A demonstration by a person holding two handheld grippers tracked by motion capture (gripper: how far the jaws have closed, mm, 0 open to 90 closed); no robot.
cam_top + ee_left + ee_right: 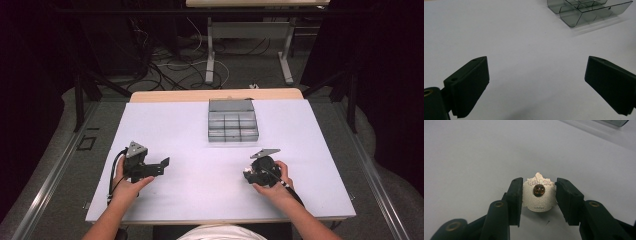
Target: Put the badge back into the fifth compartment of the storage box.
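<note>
- Tabletop [175, 130] is plain white, with a person seated at its near edge, forearms in, one claw in each hand.
- The right claw [538, 195] is pinching a small enamel pin [539, 200], seen back-side up: pale metal, scalloped outline, a brass-coloured clutch at its centre and raised lettering across the top.
- The jaws press on the pin's left and right edges. In the right gripper view it seems to sit just over the white surface; whether it is touching or lifted clear I cannot tell.
- In the high view the right claw [257, 172] sits at the near right of the tabletop, the hand behind it.
- The left claw [536, 82] is spread wide, nothing between the jaws, bare tabletop beneath. In the high view the left claw [162, 165] rests at the near left, well apart from the other.
- A clear grey compartment box [232, 121] stands toward the far middle of the tabletop, lid open. I can make out nothing in its cells [584, 15] from here.
- My guess is the pin is meant for one of those cells.
- To do that well, I'd keep the squeeze steady, since a thin edge grip can let a flat pin pivot or slip.
- I'd carry it level, lower it into a cell before letting go, and keep the left claw clear or ready to steady the box.
</note>
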